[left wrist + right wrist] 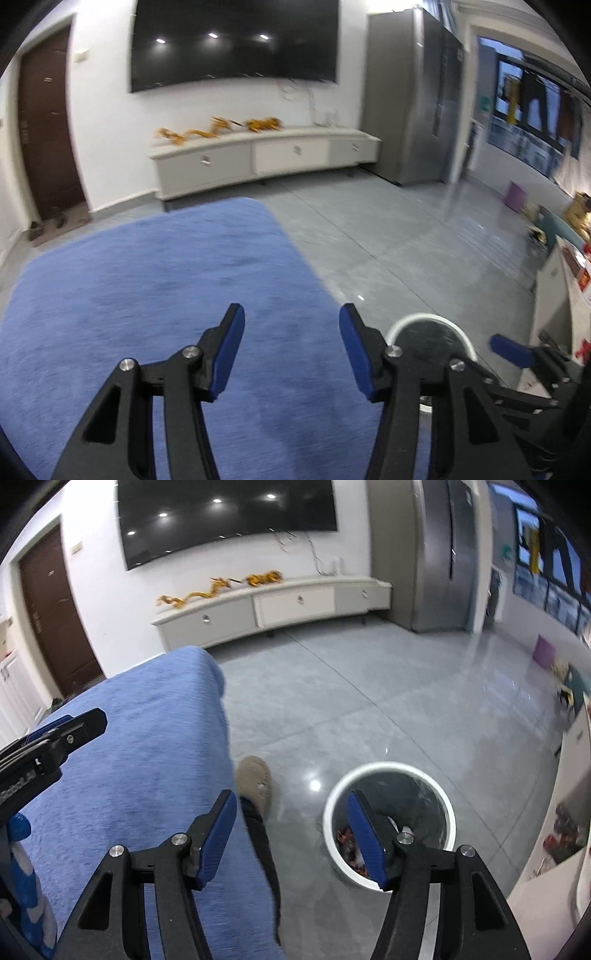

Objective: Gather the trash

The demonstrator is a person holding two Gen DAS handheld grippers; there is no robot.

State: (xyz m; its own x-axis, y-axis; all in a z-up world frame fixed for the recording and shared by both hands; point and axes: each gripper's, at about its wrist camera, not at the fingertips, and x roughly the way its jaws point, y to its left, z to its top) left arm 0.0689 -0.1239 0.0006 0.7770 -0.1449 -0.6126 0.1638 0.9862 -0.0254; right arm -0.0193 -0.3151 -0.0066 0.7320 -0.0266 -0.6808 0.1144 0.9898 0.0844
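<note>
In the left wrist view, the left tongs hang released over a blue-covered surface, their blue pads spread apart with nothing between them. To their right, past the edge of the blue cover, the white rim of a round trash bin shows on the grey tiled floor, partly hidden behind the tongs' right finger. Further right, at the frame's lower edge, a blue pad of the right tongs pokes into view above the floor.

In the right wrist view, the left tongs appear at the far left over the blue-covered surface. A person's tan shoe and dark trouser leg stand on the floor just beside the surface's edge. The right tongs are likewise released, jaws wide and empty, the left finger over the blue cover and the right finger in front of the trash bin. The bin stands on the floor right of the shoe, lined with a dark bag; reddish and white scraps of trash lie inside it.
</note>
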